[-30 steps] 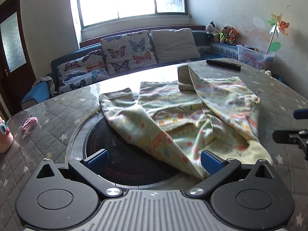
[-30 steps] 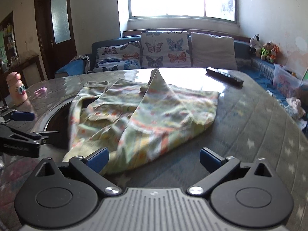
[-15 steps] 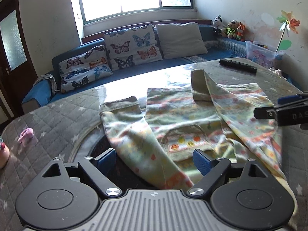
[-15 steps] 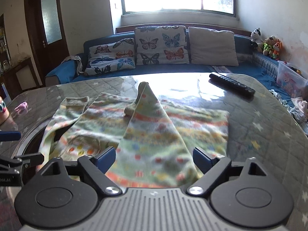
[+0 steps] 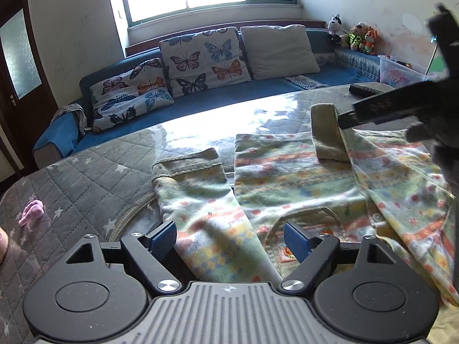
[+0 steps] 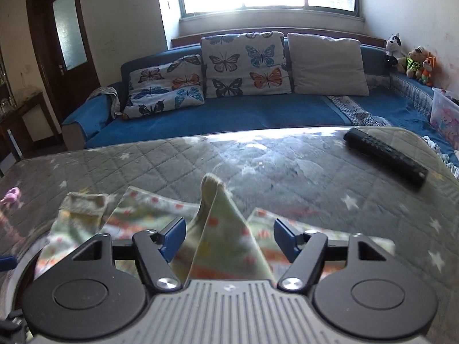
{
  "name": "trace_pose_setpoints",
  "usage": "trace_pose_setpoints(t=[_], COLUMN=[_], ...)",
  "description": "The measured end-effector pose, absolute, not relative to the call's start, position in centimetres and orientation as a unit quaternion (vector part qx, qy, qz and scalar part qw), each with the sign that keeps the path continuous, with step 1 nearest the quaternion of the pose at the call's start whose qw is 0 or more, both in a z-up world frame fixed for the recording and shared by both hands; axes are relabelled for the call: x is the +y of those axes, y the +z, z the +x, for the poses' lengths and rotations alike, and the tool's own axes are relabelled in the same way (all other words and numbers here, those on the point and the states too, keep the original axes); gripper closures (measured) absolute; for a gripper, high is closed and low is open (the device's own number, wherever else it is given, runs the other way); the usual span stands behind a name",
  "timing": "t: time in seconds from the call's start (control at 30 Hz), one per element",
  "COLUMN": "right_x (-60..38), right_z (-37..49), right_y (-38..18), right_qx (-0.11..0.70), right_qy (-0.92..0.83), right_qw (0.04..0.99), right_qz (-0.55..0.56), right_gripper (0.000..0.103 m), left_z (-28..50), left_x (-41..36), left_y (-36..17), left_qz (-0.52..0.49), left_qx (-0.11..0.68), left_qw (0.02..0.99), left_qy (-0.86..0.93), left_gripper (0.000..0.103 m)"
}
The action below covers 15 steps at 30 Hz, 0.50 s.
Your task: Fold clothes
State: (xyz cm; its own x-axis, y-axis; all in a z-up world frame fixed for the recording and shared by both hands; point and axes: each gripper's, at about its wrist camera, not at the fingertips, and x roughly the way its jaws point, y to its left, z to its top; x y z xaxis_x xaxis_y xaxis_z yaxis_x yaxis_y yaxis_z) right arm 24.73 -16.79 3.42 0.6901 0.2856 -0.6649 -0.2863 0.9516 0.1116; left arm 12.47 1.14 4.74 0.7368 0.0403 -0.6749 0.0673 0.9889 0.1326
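1. Left wrist view. Your left gripper [image 5: 229, 236] has its jaws spread, and they have just been closing in. The left sleeve [image 5: 206, 215] of the patterned garment [image 5: 301, 177] lies between the pads [image 5: 163, 236], but neither pad presses on it, so nothing is pinched yet. The garment lies flat on the quilted table [image 5: 86, 177], spread ahead and to the right. The sleeve's long axis runs almost straight away from the claw, with its cuff [image 5: 186, 163] at the far end.

2. Same view. The other gripper's arm crosses the upper right, above the folded-over right sleeve [image 5: 327, 134]. Judged nearer for that sleeve: your right hand.

3. Right wrist view. Your right gripper [image 6: 229, 236] is also spread, its jaws having just narrowed more sharply. A raised ridge of cloth [image 6: 221, 223] stands between the pads [image 6: 176, 233], apparently untouched. The ridge points away along the claw's own line, peaking just ahead.

4. A remote control [image 6: 385, 156] lies well apart, at far right.
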Motion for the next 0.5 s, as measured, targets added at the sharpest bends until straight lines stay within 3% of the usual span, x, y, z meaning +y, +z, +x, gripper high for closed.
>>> trace_pose_setpoints(t=[0.1, 0.23, 0.33, 0.5], right_x=[-15.8, -15.4, -16.4, -19.6], right_z=[26.7, 28.0, 27.6, 25.5], right_y=[2.6, 1.4, 1.6, 4.2], right_qx=[0.365, 0.378, 0.38, 0.355], right_qy=[0.151, 0.141, 0.134, 0.113], right_qw=[0.918, 0.915, 0.915, 0.928], right_qz=[-0.016, -0.032, -0.021, 0.0], right_gripper=[0.044, 0.074, 0.095, 0.102], left_z=[13.5, 14.7, 15.2, 15.1], left_x=[1.3, 1.7, 2.1, 2.4], left_y=[4.5, 3.9, 3.5, 2.9], left_qz=[0.075, 0.076, 0.07, 0.068], left_qx=[0.366, 0.375, 0.385, 0.393], left_qw=[0.928, 0.924, 0.92, 0.917], left_qy=[-0.007, -0.005, -0.012, -0.011], left_gripper=[0.019, 0.029, 0.053, 0.088])
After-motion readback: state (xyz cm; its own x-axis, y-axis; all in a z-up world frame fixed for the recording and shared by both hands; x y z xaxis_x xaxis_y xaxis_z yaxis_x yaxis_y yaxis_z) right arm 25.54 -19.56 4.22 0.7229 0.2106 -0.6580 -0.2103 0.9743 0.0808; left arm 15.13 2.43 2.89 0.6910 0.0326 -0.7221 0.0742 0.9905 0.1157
